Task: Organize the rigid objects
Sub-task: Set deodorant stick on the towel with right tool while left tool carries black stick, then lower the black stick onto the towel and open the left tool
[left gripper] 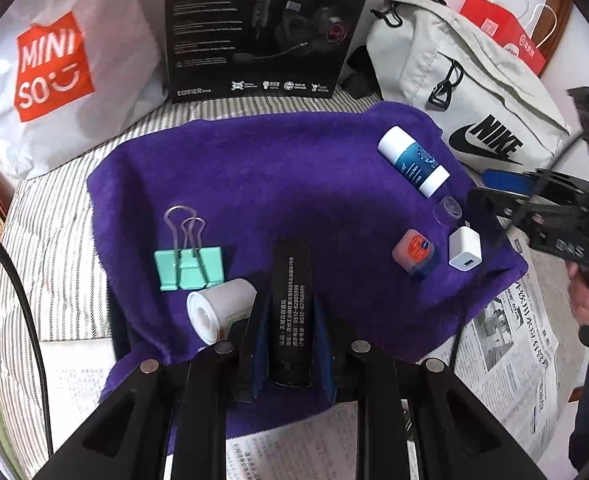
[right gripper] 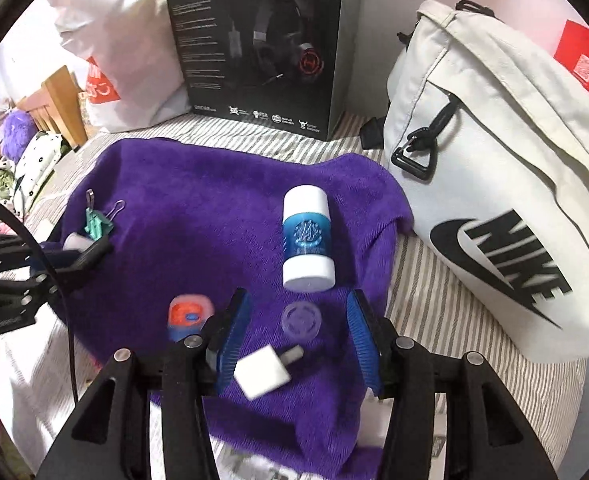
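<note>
My left gripper [left gripper: 288, 316] is shut on a black tube [left gripper: 290, 308] with white print, low over the purple towel [left gripper: 254, 184]. Beside it lie a white tape roll [left gripper: 218, 312] and a mint binder clip [left gripper: 188, 266]. A blue-and-white bottle [left gripper: 413, 161], a clear cap [left gripper: 448, 212], an orange-and-blue jar [left gripper: 413, 252] and a white charger [left gripper: 464, 254] lie at the towel's right. My right gripper [right gripper: 296, 338] is open above the towel [right gripper: 198, 220], its fingers either side of the clear cap [right gripper: 301, 320] and white charger [right gripper: 264, 374]. The bottle [right gripper: 308, 240] lies just ahead, the jar [right gripper: 188, 314] to its left.
A black headset box [left gripper: 262, 28] stands behind the towel, with a Miniso bag [left gripper: 54, 68] at left and a white Nike bag [left gripper: 466, 92] at right. A red paper bag [left gripper: 506, 32] stands behind the Nike bag. Newspaper [left gripper: 506, 340] lies under the towel's right edge on the striped sheet [left gripper: 62, 240].
</note>
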Demonstrator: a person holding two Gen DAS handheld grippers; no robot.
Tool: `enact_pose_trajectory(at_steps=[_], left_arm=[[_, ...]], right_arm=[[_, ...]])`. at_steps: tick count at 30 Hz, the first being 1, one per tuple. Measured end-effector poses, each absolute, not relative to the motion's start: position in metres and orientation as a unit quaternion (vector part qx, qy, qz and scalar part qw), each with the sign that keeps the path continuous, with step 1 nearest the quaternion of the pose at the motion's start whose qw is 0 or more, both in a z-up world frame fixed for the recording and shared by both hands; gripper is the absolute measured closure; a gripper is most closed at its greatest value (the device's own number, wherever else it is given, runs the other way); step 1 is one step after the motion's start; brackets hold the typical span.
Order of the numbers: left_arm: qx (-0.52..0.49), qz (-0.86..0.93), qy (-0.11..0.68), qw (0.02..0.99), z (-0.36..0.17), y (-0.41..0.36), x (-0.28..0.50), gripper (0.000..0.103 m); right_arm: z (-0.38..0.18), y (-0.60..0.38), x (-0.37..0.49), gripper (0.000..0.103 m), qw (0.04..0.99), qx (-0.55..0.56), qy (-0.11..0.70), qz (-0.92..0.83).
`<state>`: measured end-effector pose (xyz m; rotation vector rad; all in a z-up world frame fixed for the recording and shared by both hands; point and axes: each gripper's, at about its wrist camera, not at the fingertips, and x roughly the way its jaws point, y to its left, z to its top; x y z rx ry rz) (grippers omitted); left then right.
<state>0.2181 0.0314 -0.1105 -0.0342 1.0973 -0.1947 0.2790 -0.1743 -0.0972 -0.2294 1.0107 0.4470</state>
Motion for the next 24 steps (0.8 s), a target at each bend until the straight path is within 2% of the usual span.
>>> enact_pose_trajectory(at_steps=[24], left_arm=[[0.037,-0.054,0.544,0.837,-0.132,0.009,0.229,0.081]], right_arm=[[-0.083,-0.206,0.234,0.053,0.853,-0.074,0.469,0.217]])
